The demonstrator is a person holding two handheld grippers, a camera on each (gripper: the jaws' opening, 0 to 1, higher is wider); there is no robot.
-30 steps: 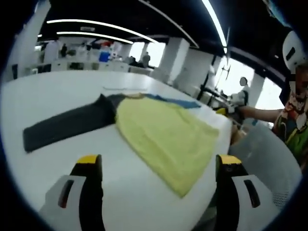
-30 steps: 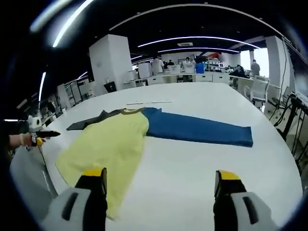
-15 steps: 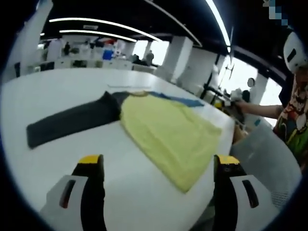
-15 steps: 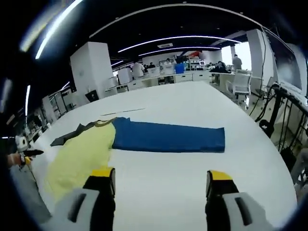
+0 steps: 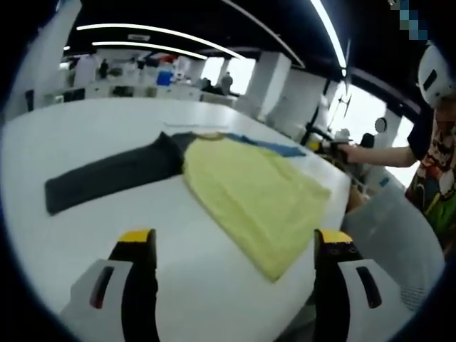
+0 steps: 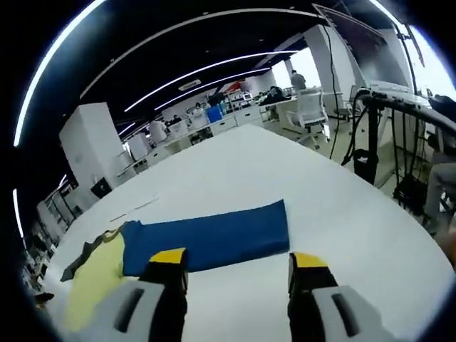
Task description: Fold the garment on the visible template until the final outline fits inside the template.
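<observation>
On the white tabletop [image 5: 85, 135] the garment [image 5: 249, 196] lies spread flat, and that's your landmark. In the left gripper view its yellow body runs from the collar down toward the tabletop's near edge, with the hem corner just short of that edge. A dark grey sleeve [image 5: 107, 178] stretches away from the yellow body on one side, flat on the surface. On the far side of the yellow body a strip of the blue sleeve [image 5: 274, 147] peeks out.

Your left claw [image 5: 235, 249] hangs above the tabletop just short of the garment's hem, released, both yellow-tipped jaws wide apart with nothing between them. The hem corner sits between the two jaws in that view, but the claw is not touching the cloth.

Beyond the garment, a person's hand [image 5: 342, 151] holds a device out near the far edge of the tabletop.

In the right gripper view you're looking along the blue sleeve [image 6: 206, 239], which lies straight and flat, stretching away from the yellow body [image 6: 96, 281]. The dark collar edge [image 6: 85, 255] shows just past the yellow. Your right claw [image 6: 239, 267] is also released, jaws apart and empty, hovering just short of the blue sleeve's near long edge. Desks and office chairs [image 6: 310, 114] stand well beyond the garment, in the background.
</observation>
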